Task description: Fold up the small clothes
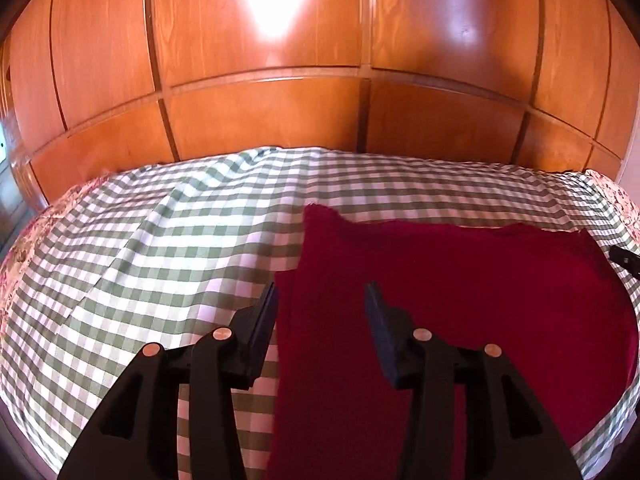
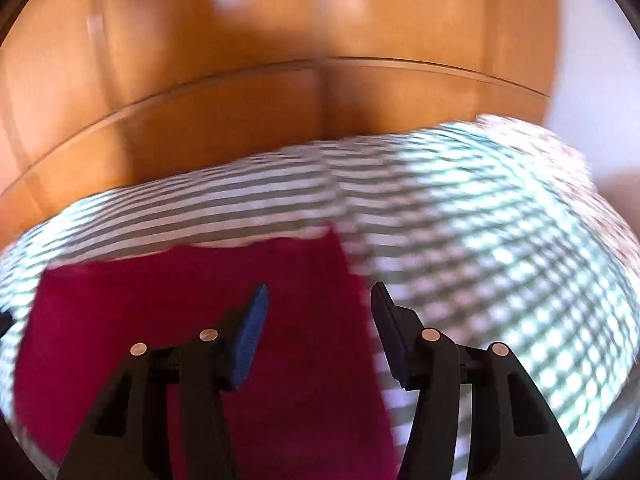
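A dark red cloth [image 1: 460, 280] lies flat on a green-and-white checked bedspread [image 1: 180, 240]. My left gripper [image 1: 320, 296] is open and empty, hovering over the cloth's left edge. In the right wrist view, which is motion-blurred, the red cloth [image 2: 180, 300] fills the lower left. My right gripper [image 2: 318, 296] is open and empty, over the cloth's right edge. The tip of the right gripper shows at the far right of the left wrist view [image 1: 624, 260].
A glossy wooden panelled wardrobe [image 1: 320, 80] stands right behind the bed. A floral quilt edge [image 1: 612, 196] shows at the bed's sides. The checked bedspread [image 2: 500, 220] stretches to the right of the cloth.
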A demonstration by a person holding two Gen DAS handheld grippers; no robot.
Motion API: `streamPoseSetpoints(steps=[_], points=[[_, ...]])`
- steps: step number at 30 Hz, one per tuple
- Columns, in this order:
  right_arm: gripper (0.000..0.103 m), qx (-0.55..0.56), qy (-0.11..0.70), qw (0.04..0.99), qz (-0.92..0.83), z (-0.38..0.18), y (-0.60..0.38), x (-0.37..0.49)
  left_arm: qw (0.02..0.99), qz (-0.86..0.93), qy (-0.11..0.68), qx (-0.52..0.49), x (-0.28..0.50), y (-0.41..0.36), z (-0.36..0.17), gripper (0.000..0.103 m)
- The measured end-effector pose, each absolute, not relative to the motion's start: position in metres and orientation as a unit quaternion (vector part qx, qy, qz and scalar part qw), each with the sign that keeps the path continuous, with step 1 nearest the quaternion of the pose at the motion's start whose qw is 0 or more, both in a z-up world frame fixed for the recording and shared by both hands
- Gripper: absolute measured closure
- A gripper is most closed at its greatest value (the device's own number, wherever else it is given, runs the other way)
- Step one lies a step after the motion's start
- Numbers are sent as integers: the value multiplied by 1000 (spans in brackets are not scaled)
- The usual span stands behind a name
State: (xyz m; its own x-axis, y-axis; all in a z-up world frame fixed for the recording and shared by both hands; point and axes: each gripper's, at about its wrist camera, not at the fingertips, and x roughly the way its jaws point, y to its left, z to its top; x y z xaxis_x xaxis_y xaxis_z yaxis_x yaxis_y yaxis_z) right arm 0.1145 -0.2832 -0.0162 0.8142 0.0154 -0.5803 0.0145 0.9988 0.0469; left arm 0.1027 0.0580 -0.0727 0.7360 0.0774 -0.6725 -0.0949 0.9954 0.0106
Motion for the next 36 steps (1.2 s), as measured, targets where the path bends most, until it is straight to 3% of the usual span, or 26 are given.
streamPoseSetpoints(steps=[3, 8, 10, 11, 12, 18, 36], points=[[50, -8, 325, 944, 58, -18, -244, 134, 929, 40, 367, -10, 103, 55, -77, 50], [51, -39, 386, 918, 79, -43, -200, 182, 917, 37, 396, 2, 104, 48, -95, 50], [77, -53, 406, 909, 73, -56, -192, 195, 908, 41, 417, 13, 109, 47, -107, 49], [84, -63, 404, 910, 70, -58, -189, 197, 904, 46, 424, 12, 111, 48, -112, 48], [101, -72, 396, 913, 69, -55, -185, 197, 905, 46, 424, 4, 110, 50, -112, 48], [101, -77, 332, 938, 54, -24, -186, 184, 910, 53, 411, -18, 108, 53, -105, 49], [98, -89, 356, 930, 20, -64, -182, 211, 915, 64, 397, -43, 97, 64, -96, 48]])
